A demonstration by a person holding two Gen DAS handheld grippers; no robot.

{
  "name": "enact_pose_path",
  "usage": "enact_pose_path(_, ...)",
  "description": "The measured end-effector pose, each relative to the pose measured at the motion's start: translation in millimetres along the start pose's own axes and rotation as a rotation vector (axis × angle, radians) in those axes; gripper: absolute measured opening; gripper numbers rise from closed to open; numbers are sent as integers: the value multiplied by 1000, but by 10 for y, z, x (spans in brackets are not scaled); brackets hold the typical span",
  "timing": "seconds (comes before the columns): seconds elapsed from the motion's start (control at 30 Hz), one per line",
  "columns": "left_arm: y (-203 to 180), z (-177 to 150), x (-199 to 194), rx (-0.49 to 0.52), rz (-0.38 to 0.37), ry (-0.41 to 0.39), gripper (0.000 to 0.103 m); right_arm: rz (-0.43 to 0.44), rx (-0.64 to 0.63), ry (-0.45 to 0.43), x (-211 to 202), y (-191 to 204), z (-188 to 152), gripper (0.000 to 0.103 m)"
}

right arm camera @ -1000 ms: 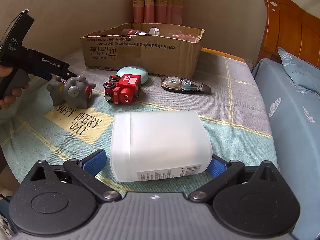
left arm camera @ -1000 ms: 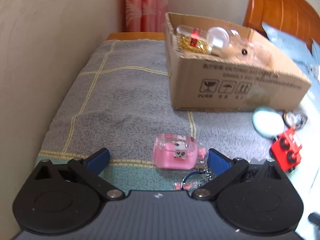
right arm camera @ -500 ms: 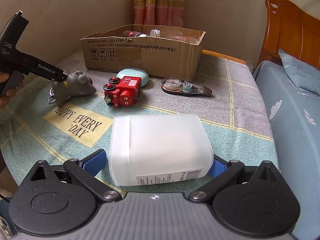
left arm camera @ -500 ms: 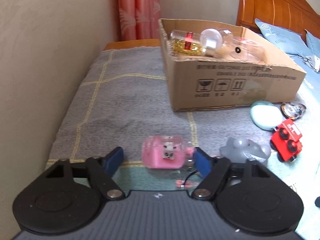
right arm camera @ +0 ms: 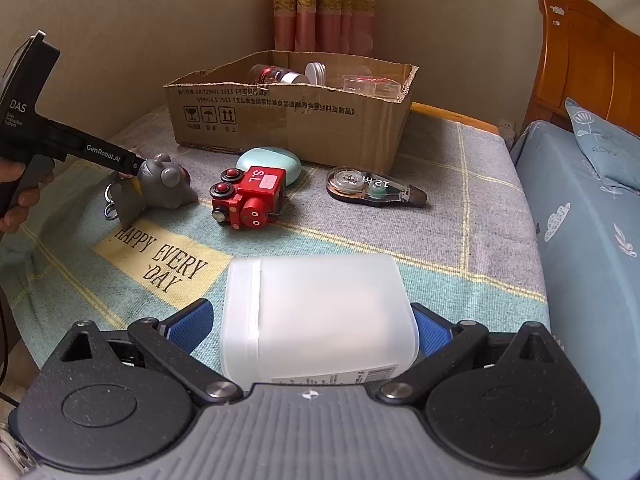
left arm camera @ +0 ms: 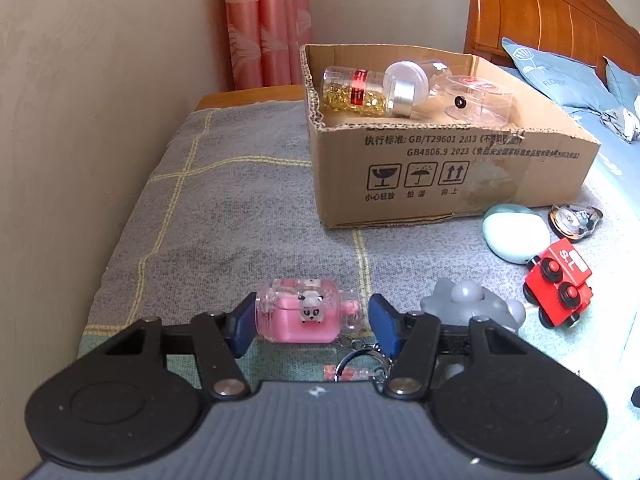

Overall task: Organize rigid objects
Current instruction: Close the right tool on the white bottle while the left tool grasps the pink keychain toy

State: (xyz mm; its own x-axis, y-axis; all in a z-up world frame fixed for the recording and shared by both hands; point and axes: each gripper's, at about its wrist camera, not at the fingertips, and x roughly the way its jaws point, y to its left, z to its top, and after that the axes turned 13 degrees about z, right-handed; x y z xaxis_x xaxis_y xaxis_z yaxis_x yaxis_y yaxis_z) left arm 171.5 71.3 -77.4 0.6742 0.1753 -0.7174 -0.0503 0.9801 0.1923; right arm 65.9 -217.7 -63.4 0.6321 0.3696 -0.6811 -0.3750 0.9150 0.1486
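Observation:
A pink see-through keychain bottle [left arm camera: 296, 316] with a small panda lies on the bedspread between the jaws of my left gripper [left arm camera: 312, 326]. The jaws are closing. The left pad is at the bottle's end, while a thin gap shows at the right pad. Its key ring [left arm camera: 352, 360] trails toward the camera. My right gripper [right arm camera: 316, 320] stands open around a white plastic container [right arm camera: 320, 312] that lies on its side, with a gap at the left pad. The cardboard box [left arm camera: 440, 168] behind holds a few clear jars.
A grey toy [left arm camera: 468, 304], a red toy train [left arm camera: 560, 280], a mint oval case [left arm camera: 516, 232] and a correction tape [right arm camera: 372, 188] lie before the box. A wall runs along the left. A blue bed [right arm camera: 580, 240] borders the right. A hand [right arm camera: 20, 196] holds the left gripper.
The left jaws have drawn in from wide apart to close around the pink keychain bottle. The right gripper and the white container have stayed put.

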Motion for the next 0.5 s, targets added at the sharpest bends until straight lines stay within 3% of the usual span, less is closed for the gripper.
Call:
enact_pose_path(0.13, 20, 17, -11, 3, -16, 7, 50, -3, -28, 30, 12, 27, 43, 102)
enact_pose_path(0.3, 42, 21, -22, 11, -32, 18, 50, -39, -77, 86, 39, 77, 96, 88)
enact_pose_path(0.5, 46, 46, -81, 38, -59, 28, 50, -10, -86, 112, 3, 59, 154, 87)
